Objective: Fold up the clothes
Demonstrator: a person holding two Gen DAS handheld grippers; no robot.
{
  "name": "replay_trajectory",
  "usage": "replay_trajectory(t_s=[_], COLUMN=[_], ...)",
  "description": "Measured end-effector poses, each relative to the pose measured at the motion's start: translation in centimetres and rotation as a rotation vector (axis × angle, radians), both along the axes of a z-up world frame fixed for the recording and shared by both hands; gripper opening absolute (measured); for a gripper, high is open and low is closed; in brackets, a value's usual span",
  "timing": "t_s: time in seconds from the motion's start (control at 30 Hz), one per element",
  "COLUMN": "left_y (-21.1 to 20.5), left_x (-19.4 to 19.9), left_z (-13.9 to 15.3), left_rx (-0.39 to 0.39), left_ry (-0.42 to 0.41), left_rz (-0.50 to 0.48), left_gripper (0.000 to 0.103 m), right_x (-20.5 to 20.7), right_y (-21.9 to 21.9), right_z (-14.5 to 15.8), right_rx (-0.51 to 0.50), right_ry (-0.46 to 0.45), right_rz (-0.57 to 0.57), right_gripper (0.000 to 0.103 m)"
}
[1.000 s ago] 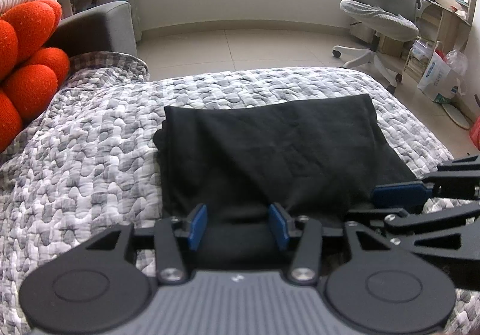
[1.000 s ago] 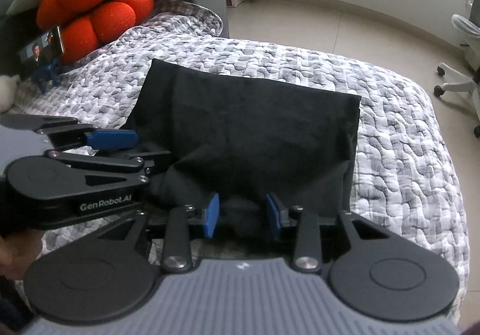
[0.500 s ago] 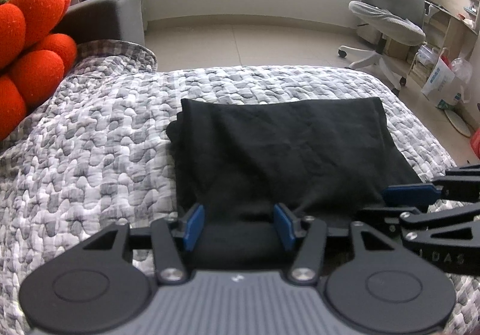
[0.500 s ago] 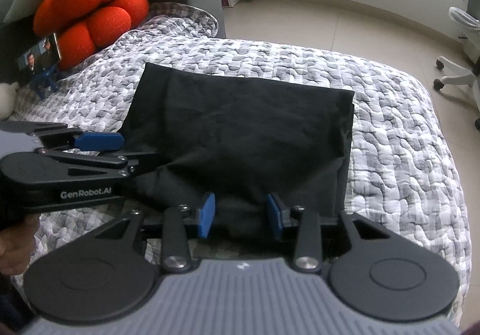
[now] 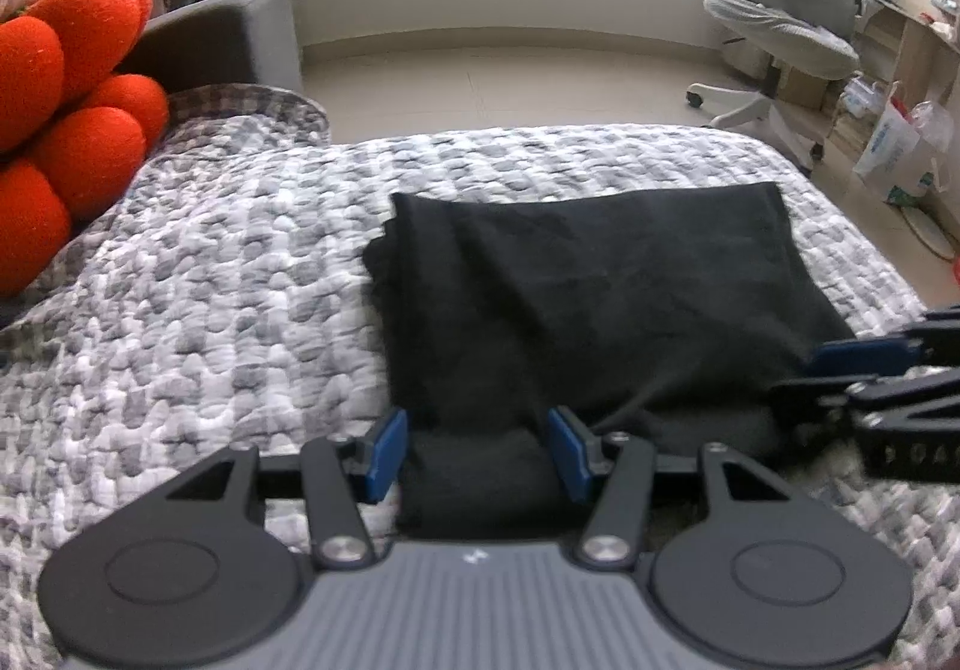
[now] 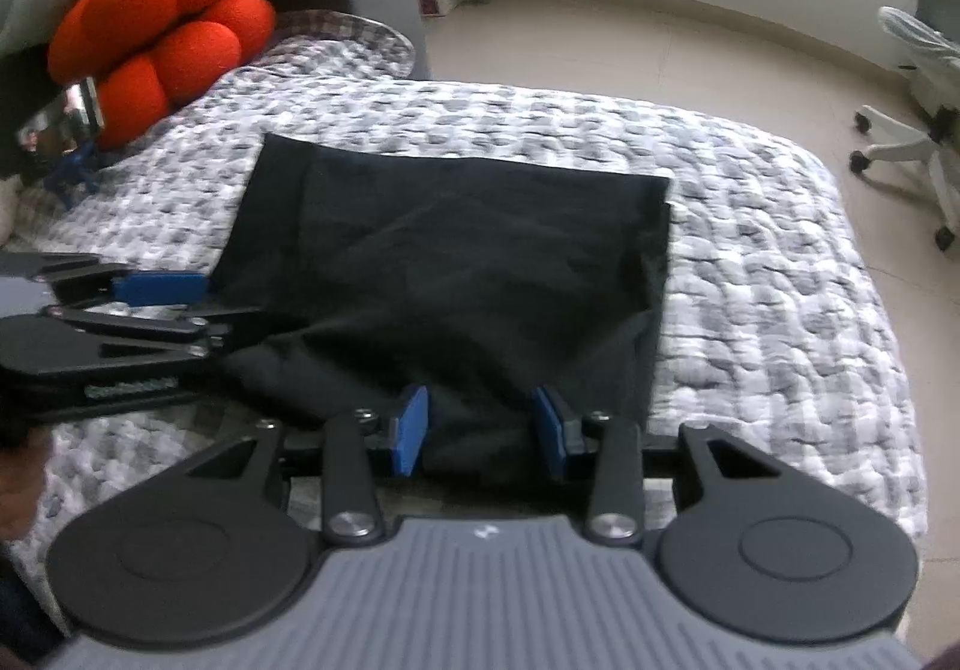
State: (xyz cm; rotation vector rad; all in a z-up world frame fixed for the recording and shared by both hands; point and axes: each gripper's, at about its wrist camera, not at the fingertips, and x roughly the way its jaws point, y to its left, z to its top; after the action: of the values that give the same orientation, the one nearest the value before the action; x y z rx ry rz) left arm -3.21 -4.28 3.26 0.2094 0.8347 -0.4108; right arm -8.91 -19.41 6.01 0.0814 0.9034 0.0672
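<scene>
On my far left an orange cushion leans against the grey sofa arm, at the edge of the bed with its grey-and-white quilted cover.

My left claw sits low over the near edge of the black garment. Its blue pads stand apart, with a bunched fold of the black cloth lying between them; the cloth fills the gap, but I cannot tell whether the pads are pressing it.

The garment lies folded into a rough rectangle on the middle of the bed, its far edge straight and flat, its near edge lifted and rumpled toward both claws.

My right claw is at the same near edge, just beside the left one. Its pads are also apart, black cloth gathered between them, and again the grip itself is not clear to me. In the right wrist view the picture is blurred.

Beyond the bed on the right, a grey office chair stands on the tiled floor, with a plastic bag near it.
</scene>
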Motion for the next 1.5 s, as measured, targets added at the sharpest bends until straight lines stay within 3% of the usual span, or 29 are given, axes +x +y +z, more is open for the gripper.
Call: replay_trajectory(t_s=[0.7,1.27,1.5], left_y=[1.4,2.8,3.6], left_x=[0.8,1.5,2.1], left_z=[0.0,0.5,1.1], left_rx=[-0.008,-0.011,-0.088], left_ry=[0.049,0.060,0.047], left_rz=[0.033,0.088,0.117], left_gripper=[0.056,0.055,0.053], right_x=[-0.5,-0.3,-0.5], right_y=[-3.2,-3.1,-3.0], right_z=[-0.3,-0.2,0.8], right_rx=[-0.020,-0.054,-0.047], right_ry=[0.029,0.028,-0.030], right_rz=[-0.106,-0.115,-0.113], right_gripper=[0.041,0.041,0.041])
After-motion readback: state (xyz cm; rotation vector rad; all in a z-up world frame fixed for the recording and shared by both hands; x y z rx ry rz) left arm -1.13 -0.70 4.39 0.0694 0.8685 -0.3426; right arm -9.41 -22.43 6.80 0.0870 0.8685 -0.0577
